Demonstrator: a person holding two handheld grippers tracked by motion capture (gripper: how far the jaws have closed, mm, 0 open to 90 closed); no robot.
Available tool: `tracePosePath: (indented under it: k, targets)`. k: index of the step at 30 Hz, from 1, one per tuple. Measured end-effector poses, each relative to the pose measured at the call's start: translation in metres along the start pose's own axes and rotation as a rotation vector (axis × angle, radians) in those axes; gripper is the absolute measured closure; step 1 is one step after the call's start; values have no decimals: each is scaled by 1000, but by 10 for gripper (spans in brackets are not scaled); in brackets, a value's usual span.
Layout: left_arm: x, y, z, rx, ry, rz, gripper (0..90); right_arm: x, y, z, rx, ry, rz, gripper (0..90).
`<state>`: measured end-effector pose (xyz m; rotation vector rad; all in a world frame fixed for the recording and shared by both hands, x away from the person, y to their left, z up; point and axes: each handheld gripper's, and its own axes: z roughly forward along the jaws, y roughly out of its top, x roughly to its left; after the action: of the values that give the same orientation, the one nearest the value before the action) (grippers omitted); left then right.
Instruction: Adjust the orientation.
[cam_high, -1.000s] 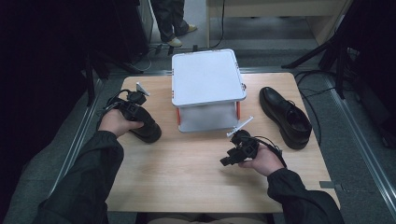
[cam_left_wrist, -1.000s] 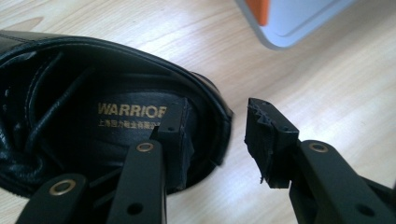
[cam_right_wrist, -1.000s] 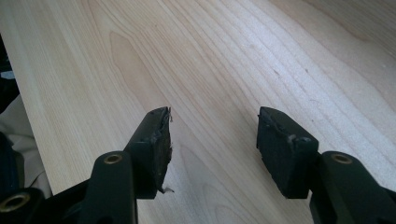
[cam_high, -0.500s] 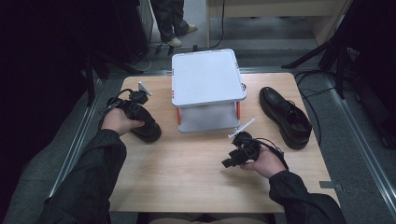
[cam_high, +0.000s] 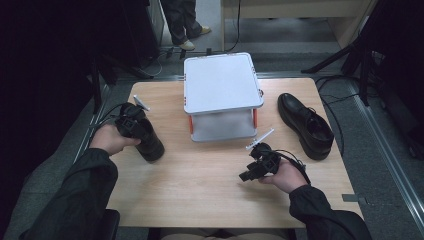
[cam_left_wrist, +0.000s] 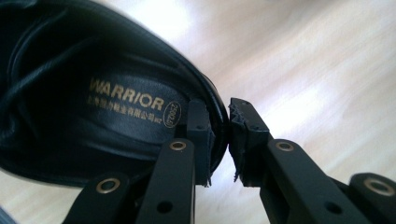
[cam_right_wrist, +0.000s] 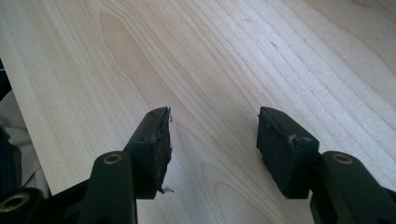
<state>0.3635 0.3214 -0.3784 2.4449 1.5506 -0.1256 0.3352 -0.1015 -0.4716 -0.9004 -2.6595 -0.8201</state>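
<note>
Near the left edge of the tabletop (cam_high: 200, 195), the left tongs (cam_left_wrist: 219, 140) are clamped on the collar of a black shoe (cam_high: 147, 142). One jaw sits inside the shoe against the printed insole, the other outside, and the leather rim is pinched between them. The jaws have just been closing, with that rim between them throughout. Gripping the collar rather than the toe gives the person a thin, firm edge to bite on, which looks like a sensible hold for lifting the shoe.

The right tongs (cam_right_wrist: 212, 144) are released, their jaws standing apart with nothing between them, hovering above bare wood toward the near right part of the tabletop. They seem to be waiting their turn.

A second black shoe (cam_high: 306, 125) lies by the right edge, well apart from the first. Between the two, at the far edge, stands a white two-tier rack (cam_high: 220, 82), a likely destination for the pair.
</note>
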Motion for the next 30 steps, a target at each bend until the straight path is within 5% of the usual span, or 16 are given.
tracePosePath:
  k: [10, 17, 20, 24, 30]
  targets:
    - [18, -35, -7, -5, -34, -28, 773, 1, 1, 2, 4, -1, 1, 452]
    - [16, -32, -8, -2, -22, -43, 740, 1, 0, 1, 1, 0, 1, 447]
    - [17, -31, -16, -37, -26, -56, 739, 0, 0, 1, 0, 1, 1, 440]
    - [17, -29, -32, -95, 22, -100, 732, 0, 1, 1, 1, 2, 2, 436]
    - [31, -35, -50, -162, 50, -245, 702, 0, 3, -1, -14, -2, -3, 436]
